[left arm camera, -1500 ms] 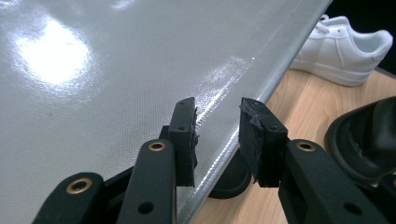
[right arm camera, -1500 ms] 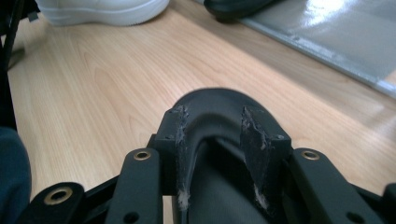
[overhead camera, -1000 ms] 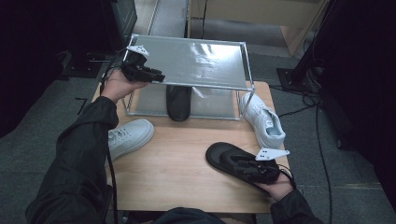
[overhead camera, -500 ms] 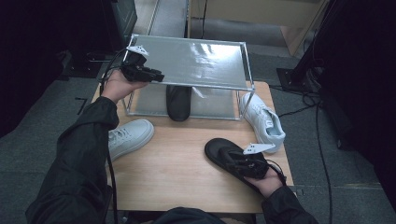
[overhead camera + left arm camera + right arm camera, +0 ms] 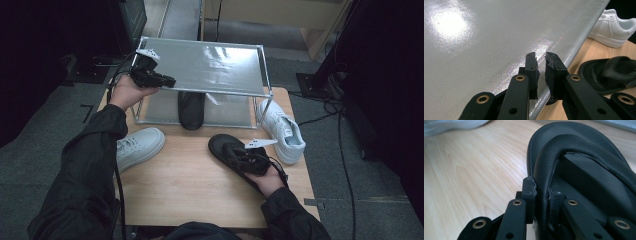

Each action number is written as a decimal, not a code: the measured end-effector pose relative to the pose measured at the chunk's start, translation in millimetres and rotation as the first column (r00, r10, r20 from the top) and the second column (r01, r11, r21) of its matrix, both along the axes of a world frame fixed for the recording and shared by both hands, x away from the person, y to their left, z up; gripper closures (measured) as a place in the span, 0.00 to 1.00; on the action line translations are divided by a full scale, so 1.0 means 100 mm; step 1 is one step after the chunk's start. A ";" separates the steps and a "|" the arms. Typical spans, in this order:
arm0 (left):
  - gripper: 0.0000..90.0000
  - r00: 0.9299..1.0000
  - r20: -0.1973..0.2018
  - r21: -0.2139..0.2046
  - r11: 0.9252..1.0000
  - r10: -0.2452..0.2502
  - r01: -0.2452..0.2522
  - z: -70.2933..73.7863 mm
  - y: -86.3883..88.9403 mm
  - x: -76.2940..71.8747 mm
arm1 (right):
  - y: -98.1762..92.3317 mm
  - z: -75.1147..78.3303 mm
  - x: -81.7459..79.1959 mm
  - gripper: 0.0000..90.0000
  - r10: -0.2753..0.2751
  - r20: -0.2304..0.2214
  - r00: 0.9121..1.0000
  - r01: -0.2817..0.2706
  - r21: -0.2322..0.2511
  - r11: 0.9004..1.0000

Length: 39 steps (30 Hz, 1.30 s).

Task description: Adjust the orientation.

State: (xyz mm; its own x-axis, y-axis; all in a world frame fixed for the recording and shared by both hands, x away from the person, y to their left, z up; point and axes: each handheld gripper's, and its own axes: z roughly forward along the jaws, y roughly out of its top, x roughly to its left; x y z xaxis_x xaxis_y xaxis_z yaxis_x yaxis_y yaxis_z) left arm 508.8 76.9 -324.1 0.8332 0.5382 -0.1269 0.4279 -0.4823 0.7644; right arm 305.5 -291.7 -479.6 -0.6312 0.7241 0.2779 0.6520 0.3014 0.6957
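Gripping the strap of the black sandal (image 5: 574,170) with the right gripper (image 5: 541,192), we have its fingers clamped on the strap edge, and they have just been closing onto it. The sandal lies on the worktop (image 5: 190,185), in front of the shoe rack (image 5: 210,67), probably so that we can carry it to its partner. The other black sandal (image 5: 191,110) already stands on the lower level, under the shiny shelf. The left gripper (image 5: 541,67) rests at the front edge of the shelf; its fingers have just been closing, a narrow gap remains and nothing is between them. One white sneaker (image 5: 282,130) lies just beside the held sandal, near the rack's leg, and could stand in the way. Another white sneaker (image 5: 140,147) is at the left.
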 end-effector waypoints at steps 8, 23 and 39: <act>0.93 1.000 0.019 0.015 1.000 -0.005 0.004 0.00 -0.02 -0.01 | 0.09 -0.08 0.11 0.87 -0.019 0.011 1.000 0.019 -0.003 1.000; 0.96 1.000 0.026 0.018 1.000 0.003 -0.004 -0.01 -0.03 -0.03 | -0.35 0.18 -0.23 0.88 0.011 0.105 0.994 -0.007 -0.036 0.999; 0.96 0.999 0.043 -0.022 1.000 0.010 -0.009 -0.06 0.01 -0.04 | -0.18 -0.03 -0.26 0.94 0.064 0.024 0.998 -0.061 -0.112 0.992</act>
State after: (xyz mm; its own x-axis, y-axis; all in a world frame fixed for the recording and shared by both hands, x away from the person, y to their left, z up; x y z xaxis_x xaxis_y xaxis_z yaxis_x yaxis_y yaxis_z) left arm 504.4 77.6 -329.6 0.8330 0.5437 -0.1024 0.3987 -0.4617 0.7924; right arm 280.0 -309.8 -482.8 -0.6823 0.7087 0.1794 0.6106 0.4175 0.6729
